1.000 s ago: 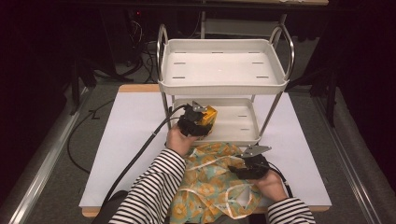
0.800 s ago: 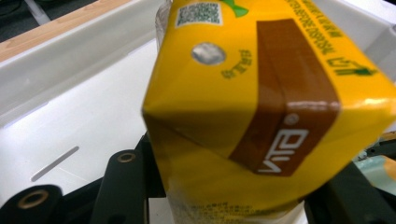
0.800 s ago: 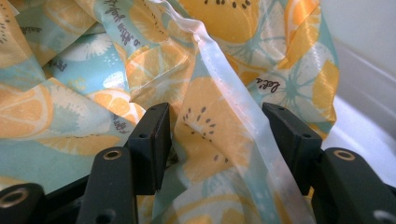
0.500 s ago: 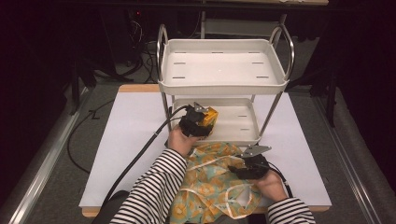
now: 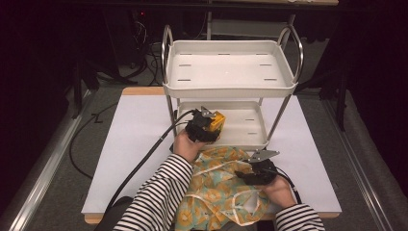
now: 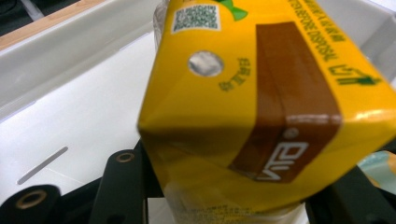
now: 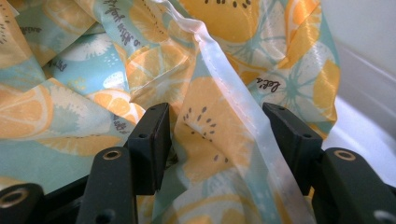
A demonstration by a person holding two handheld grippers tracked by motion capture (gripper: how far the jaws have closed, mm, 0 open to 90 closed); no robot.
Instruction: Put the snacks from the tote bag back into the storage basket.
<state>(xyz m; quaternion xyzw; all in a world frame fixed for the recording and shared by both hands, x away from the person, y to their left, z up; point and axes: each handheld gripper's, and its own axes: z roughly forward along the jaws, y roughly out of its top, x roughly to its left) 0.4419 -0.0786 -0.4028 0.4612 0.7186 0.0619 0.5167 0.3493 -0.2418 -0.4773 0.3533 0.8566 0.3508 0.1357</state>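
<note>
At the cart's lower shelf (image 5: 250,126) I am gripping the juice box (image 6: 261,93) in my left gripper (image 5: 211,126), not yet set down, while my right gripper (image 7: 215,135) is sitting open around the bag (image 5: 216,192).

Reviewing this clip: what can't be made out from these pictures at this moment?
- Left gripper: in its own view the yellow carton covers the pads, so contact is unclear.
- Carton's far end: cut off by the top edge of that view.
- Right gripper: bag fabric lies between the jaws; pressing or loose is unclear.
- Bag contents: hidden by its folds, high view.
- Cart feet: hidden by shelves.
</note>
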